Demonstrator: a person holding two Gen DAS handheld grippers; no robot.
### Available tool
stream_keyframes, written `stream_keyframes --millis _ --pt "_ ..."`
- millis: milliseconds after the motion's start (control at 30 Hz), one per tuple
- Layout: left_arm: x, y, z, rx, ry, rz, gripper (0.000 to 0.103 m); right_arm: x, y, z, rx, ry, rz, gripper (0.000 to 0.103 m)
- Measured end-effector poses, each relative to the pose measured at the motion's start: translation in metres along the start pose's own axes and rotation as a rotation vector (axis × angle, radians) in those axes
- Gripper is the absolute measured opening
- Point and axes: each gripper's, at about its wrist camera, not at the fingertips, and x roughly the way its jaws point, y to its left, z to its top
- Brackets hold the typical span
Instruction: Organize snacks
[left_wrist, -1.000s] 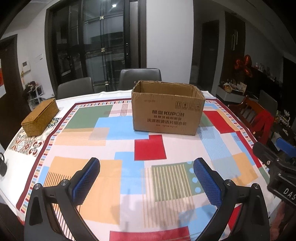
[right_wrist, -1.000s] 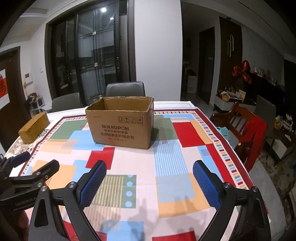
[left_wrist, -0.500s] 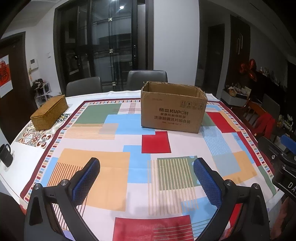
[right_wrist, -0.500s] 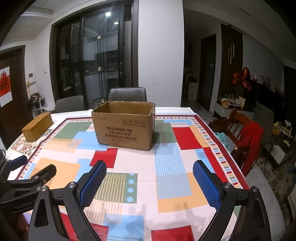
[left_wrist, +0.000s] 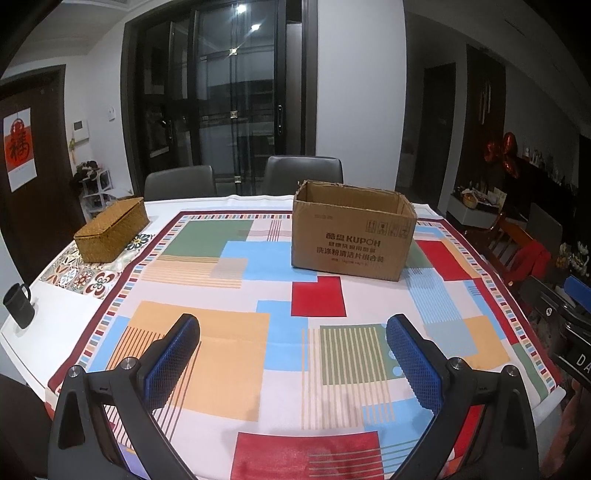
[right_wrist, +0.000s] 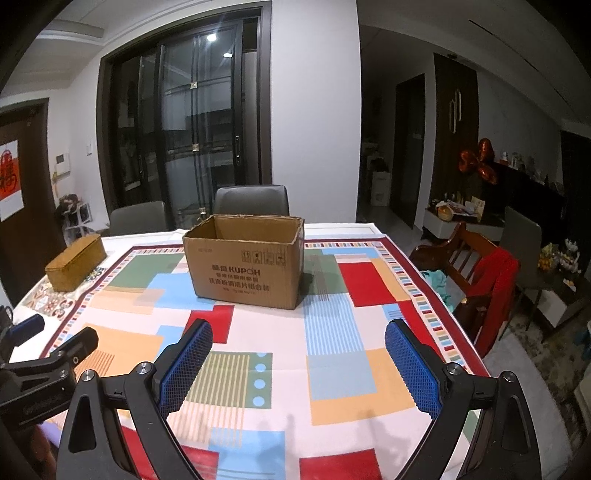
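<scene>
Holding both grippers above the near edge of the surface (left_wrist: 258, 413), we are facing a scene with no snacks showing anywhere. The left gripper (left_wrist: 293, 330) is hanging with its jaws wide apart and nothing between them; the right gripper (right_wrist: 298, 334) is doing the same, jaws spread and empty. The box (left_wrist: 351, 229) is standing upright toward the far side of the cloth (left_wrist: 229, 343), its top flaps open, well apart from both grippers. From these angles we are seeing only the upper inside walls of the box, so we cannot tell whether anything is lying in it.

A woven case (left_wrist: 110, 229) is sitting closed at the far left corner, and a dark mug (left_wrist: 18, 304) is standing at the left edge; neither is being touched. Chairs are standing around the surface.

Judging by the bare cloth, either the snacks are already in the box and the work is finishing, or none have been brought out yet and it is only beginning; we are not able to say which. If snacks are remaining, they are lying outside both views, and finding them is what we are needing next.
</scene>
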Motion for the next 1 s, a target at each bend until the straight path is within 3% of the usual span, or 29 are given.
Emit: stream_keyframes --millis 1000 --pt "-0.0020 -0.0035 0.0003 0.011 0.003 -0.002 0.103 0.0034 -0.0047 -0.0034 0.025 0.029 0.001 0.096"
